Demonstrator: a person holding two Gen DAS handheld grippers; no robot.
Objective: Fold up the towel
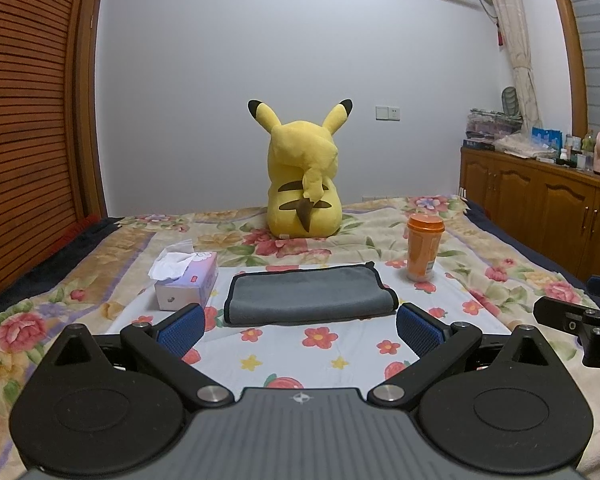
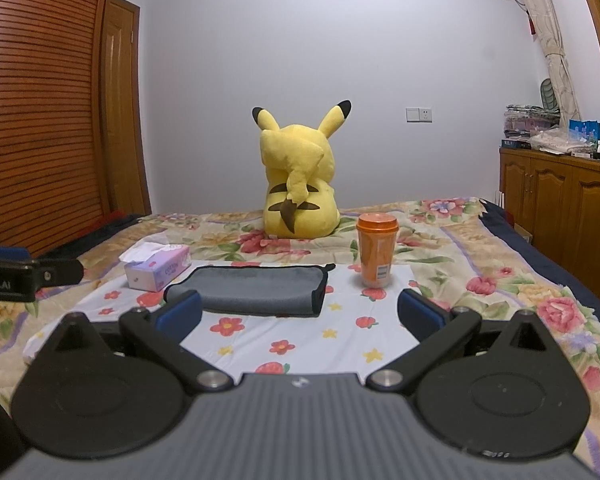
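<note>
The grey towel point(image 1: 310, 294) lies already folded on the bed point(image 1: 512, 248) between tissue box point(image 1: 188, 280) and orange cup point(image 1: 422, 250), so both the left gripper point(image 1: 300, 330) and right gripper point(image 2: 300, 316) hover near it, jaws spread, empty.

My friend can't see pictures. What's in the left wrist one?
A folded gray towel lies on a flowery bedspread ahead of the open left gripper. A tissue box, an orange cup and a yellow plush toy surround it.
</note>
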